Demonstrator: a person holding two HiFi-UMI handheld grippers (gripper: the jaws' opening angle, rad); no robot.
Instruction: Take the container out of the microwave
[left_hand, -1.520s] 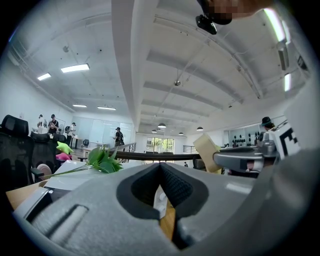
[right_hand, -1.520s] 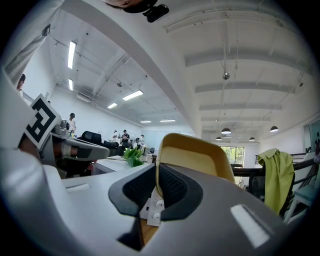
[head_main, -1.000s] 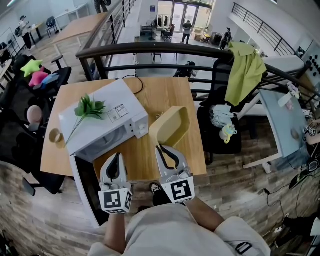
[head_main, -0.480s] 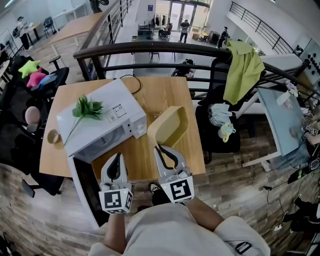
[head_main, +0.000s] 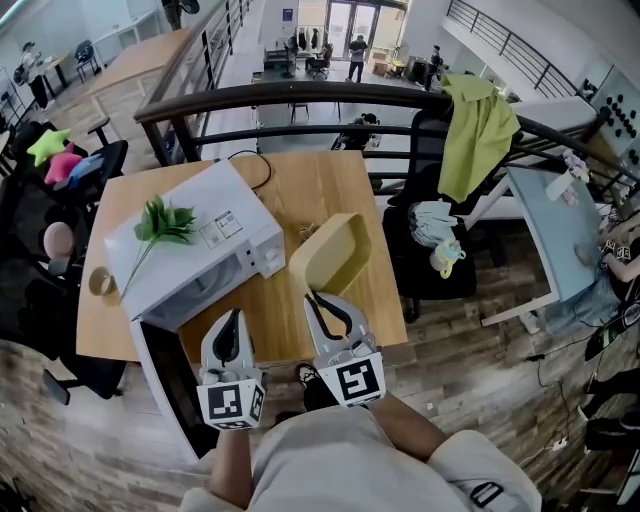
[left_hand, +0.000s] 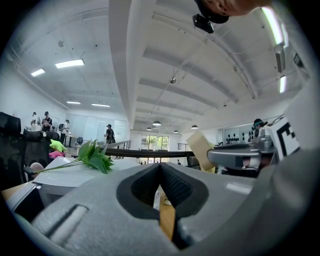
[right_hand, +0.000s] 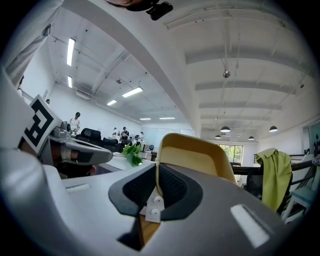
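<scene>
A pale yellow container (head_main: 331, 254) hangs tilted over the wooden table (head_main: 300, 190), right of the white microwave (head_main: 190, 250). My right gripper (head_main: 312, 296) is shut on the near rim of the container (right_hand: 197, 157), which rises above the jaws in the right gripper view. The microwave door (head_main: 160, 385) hangs open toward me at the table's front edge. My left gripper (head_main: 231, 316) is shut with nothing in it, hovering just in front of the microwave's open cavity. In the left gripper view the closed pads (left_hand: 172, 185) meet, with the microwave top (left_hand: 65, 177) to the left.
A green plant sprig (head_main: 165, 222) lies on the microwave top. A roll of tape (head_main: 101, 283) sits at the table's left edge. A black railing (head_main: 330, 95) runs behind the table. A black chair with cloths (head_main: 435, 235) stands to the right.
The whole scene has shifted slightly left and down in the head view as the head moved. The container stays held in the right gripper; both grippers keep their places.
</scene>
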